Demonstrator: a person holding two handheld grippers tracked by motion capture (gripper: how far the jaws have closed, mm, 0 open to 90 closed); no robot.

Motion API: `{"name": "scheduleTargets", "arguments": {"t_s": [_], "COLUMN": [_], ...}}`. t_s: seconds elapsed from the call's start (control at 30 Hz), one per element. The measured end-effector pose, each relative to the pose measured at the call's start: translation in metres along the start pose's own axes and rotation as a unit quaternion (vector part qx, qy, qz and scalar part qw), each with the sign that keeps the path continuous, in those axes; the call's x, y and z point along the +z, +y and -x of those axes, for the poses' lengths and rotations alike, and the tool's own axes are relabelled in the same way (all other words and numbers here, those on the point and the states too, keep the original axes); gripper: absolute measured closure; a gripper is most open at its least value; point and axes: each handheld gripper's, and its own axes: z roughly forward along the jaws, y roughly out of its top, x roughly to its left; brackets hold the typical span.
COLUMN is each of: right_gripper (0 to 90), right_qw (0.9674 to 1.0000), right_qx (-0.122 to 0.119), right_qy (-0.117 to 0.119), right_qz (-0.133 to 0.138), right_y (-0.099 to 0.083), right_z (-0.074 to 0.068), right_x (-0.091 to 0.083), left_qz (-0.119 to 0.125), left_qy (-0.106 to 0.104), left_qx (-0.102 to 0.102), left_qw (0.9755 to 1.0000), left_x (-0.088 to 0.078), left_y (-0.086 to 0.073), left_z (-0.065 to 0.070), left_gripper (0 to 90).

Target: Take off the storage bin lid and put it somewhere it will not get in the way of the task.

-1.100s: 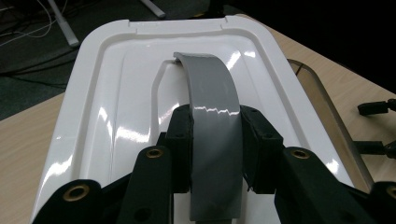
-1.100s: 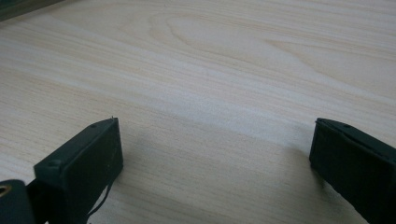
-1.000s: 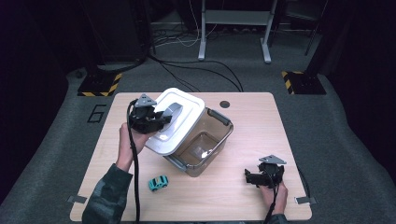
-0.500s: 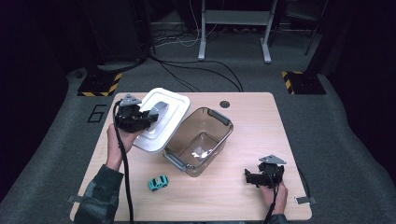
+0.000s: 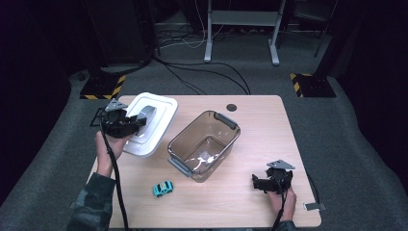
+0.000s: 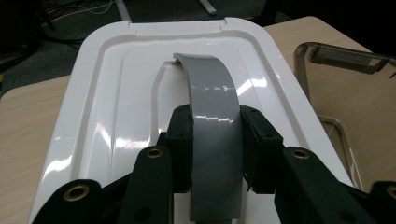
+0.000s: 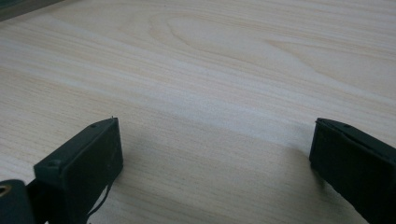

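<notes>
Left gripper view: lid handle (image 6: 215, 121) between jaws (clamped)

Lid (image 5: 149, 122) at the table's (image 5: 250, 211) left, bin (image 5: 204, 139) just right of it, perhaps touching, toy car (image 5: 163, 188) in front

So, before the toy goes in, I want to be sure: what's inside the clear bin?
The clear bin looks empty; its bare bottom shows only glare. The white lid is off, gripped by its grey handle in the left gripper.
</notes>
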Motion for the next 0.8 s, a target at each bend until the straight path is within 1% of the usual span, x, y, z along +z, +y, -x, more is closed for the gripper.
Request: {"name": "scheduleTargets", "arguments": {"t_s": [0.13,0.43,0.5,0.7,0.77,0.8], "right_gripper": [1.8,1.8,1.8,1.8,1.8,1.8], "right_qw": [1.0000,1.0000,1.0000,1.0000,1.0000,1.0000], "right_qx": [0.000,0.000,0.000,0.000,0.000,0.000], "right_qy": [0.000,0.000,0.000,0.000,0.000,0.000], "right_qz": [0.000,0.000,0.000,0.000,0.000,0.000], "right_y": [0.000,0.000,0.000,0.000,0.000,0.000], "right_z": [0.000,0.000,0.000,0.000,0.000,0.000], "right_x": [0.000,0.000,0.000,0.000,0.000,0.000], "left_qz": [-0.001,-0.001,-0.001,-0.004,-0.007,-0.009], "left_qy": [0.010,0.024,0.029,0.039,0.040,0.043], "left_qx": [-0.007,-0.023,-0.025,-0.043,-0.045,-0.050], "left_qw": [0.9999,0.9994,0.9993,0.9983,0.9981,0.9978], "left_x": [-0.001,-0.001,0.001,0.007,0.010,0.012], "left_y": [-0.006,-0.020,-0.023,-0.033,-0.036,-0.039], "left_z": [-0.010,-0.028,-0.031,-0.040,-0.043,-0.045], "left_gripper": [67.1,67.1,67.1,67.1,67.1,67.1]}}
